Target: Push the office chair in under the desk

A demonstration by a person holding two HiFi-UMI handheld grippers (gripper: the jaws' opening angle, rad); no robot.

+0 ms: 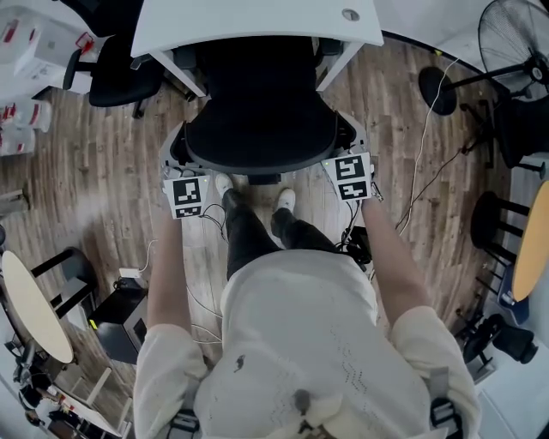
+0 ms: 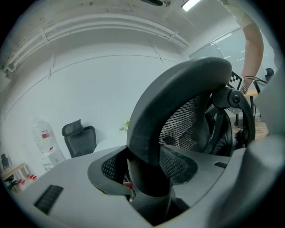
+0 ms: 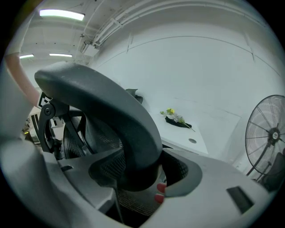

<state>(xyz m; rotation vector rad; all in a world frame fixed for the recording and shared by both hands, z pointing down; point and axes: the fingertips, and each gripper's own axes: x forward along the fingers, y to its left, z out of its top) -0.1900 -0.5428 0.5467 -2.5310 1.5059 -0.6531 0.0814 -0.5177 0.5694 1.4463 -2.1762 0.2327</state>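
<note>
The office chair (image 1: 257,111) stands right in front of the white desk (image 1: 257,21), with its seat partly under the desk. It looks heavy, but I think it will roll easily. Its back has a hard curved rim (image 2: 178,84) around soft mesh (image 2: 182,120), so the rim is the best place to hold. The left gripper (image 2: 149,178) and the right gripper (image 3: 142,176) each squeeze that rim, one on each side. The wood floor (image 1: 103,171) under the desk looks smooth. Another black chair (image 1: 116,69) sits at one side of the desk and a fan (image 1: 515,34) at the other.
</note>
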